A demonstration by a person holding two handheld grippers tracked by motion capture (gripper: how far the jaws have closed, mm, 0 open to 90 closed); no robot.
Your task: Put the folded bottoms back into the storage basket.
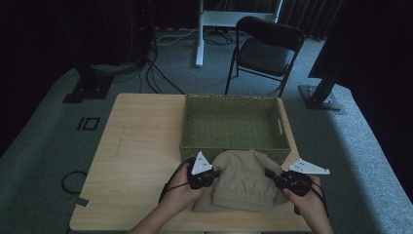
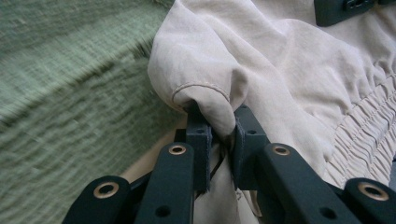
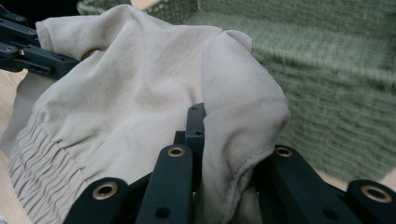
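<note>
A beige garment [image 1: 243, 178] with a gathered elastic band lies bunched at the near edge of the wooden tabletop [image 1: 141, 146], its far side against the near wall of a green woven basket [image 1: 234, 119]. The left claw [image 1: 207, 176] is pinching a hemmed fold at the garment's left edge; the right claw [image 1: 273, 176] is pinching a fold at its right edge. A black folding chair [image 1: 265, 48] stands on the floor beyond the tabletop.
</note>
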